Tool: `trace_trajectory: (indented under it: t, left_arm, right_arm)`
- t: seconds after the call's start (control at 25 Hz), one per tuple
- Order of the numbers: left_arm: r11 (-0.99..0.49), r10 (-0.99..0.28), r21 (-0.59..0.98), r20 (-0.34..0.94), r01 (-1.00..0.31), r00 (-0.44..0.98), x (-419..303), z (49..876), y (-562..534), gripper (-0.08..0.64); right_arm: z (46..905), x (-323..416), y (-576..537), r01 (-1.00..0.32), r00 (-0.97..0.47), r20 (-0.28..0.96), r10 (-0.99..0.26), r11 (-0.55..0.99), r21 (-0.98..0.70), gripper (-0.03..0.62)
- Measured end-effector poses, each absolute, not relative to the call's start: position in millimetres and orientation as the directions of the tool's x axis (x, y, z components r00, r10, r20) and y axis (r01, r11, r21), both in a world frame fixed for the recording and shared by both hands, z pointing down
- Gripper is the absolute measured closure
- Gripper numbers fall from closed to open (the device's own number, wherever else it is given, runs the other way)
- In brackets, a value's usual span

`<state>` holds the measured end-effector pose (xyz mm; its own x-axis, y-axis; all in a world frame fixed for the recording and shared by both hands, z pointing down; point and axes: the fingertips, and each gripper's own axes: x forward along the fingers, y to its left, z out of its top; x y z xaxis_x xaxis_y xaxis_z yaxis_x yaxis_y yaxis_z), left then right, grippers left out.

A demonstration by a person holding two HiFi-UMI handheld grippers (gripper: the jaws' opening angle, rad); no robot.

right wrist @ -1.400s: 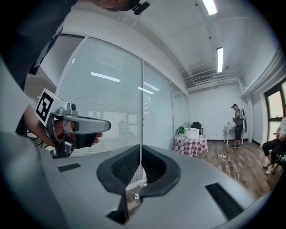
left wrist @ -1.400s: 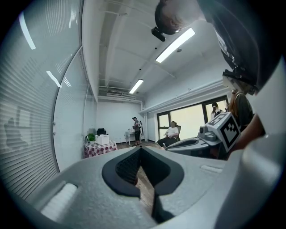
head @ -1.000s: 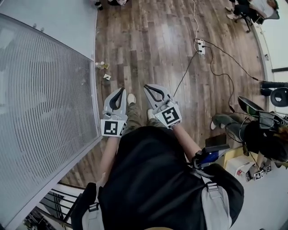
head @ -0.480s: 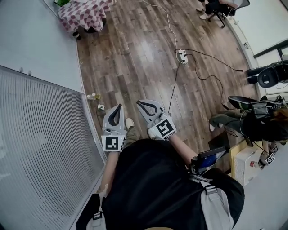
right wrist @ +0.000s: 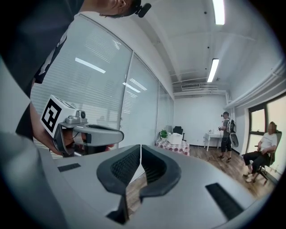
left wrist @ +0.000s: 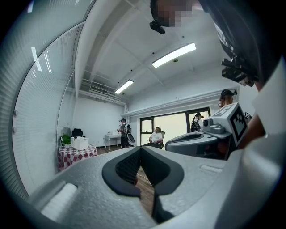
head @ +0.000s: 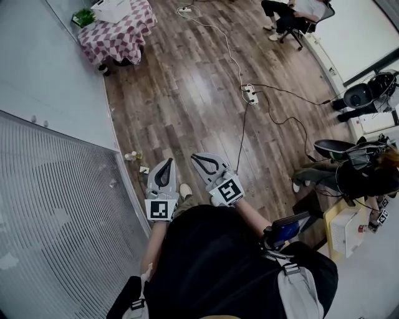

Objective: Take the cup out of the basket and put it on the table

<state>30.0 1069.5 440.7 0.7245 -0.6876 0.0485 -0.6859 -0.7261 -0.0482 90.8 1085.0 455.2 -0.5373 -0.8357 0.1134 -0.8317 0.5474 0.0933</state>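
Note:
Both grippers are held side by side in front of my body, above the wooden floor. My left gripper (head: 168, 161) is shut with nothing between its jaws. My right gripper (head: 194, 156) is shut and empty too. Far ahead, by the wall, stands a small table with a red-checked cloth (head: 118, 36). A white basket (head: 114, 9) sits on it beside a green plant (head: 81, 17). The table (left wrist: 75, 154) and basket (left wrist: 80, 143) show in the left gripper view, and the table (right wrist: 173, 147) and basket (right wrist: 174, 137) in the right gripper view. No cup is visible.
A glass wall with blinds (head: 50, 187) runs along my left. A power strip (head: 250, 95) and cables (head: 240, 134) lie on the floor ahead. A seated person (head: 293, 12) is at the far right, and chairs and gear (head: 349, 156) stand at the right.
The head view has swung forward, so the checked table with the basket has come into sight at the top left. Both grippers stay shut in front of my body.

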Motion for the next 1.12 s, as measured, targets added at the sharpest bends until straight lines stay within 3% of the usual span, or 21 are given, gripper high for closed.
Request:
trace_trajectory:
  t: [0.52, 0.8, 1.12]
  left_arm:
    - [-0.747, -0.663, -0.002, 0.060, -0.664, 0.746, -7.4, 466.1, 1048.1, 0.555]
    - [-0.749, -0.661, -0.015, 0.087, -0.663, 0.745, 9.6, 475.8, 1022.0, 0.555]
    - [-0.656, -0.755, -0.066, 0.085, -0.752, 0.651, 43.0, 461.8, 958.1, 0.555]
  right_arm:
    - [470.4, 49.5, 1056.0, -0.830, -0.538, 0.128, -0.833, 0.550, 0.094, 0.578]
    - [481.4, 60.2, 1017.5, -0.812, -0.571, 0.118, -0.812, 0.580, 0.063, 0.578]
    - [473.0, 99.5, 952.1, -0.782, -0.620, 0.059, -0.783, 0.622, 0.044, 0.578]
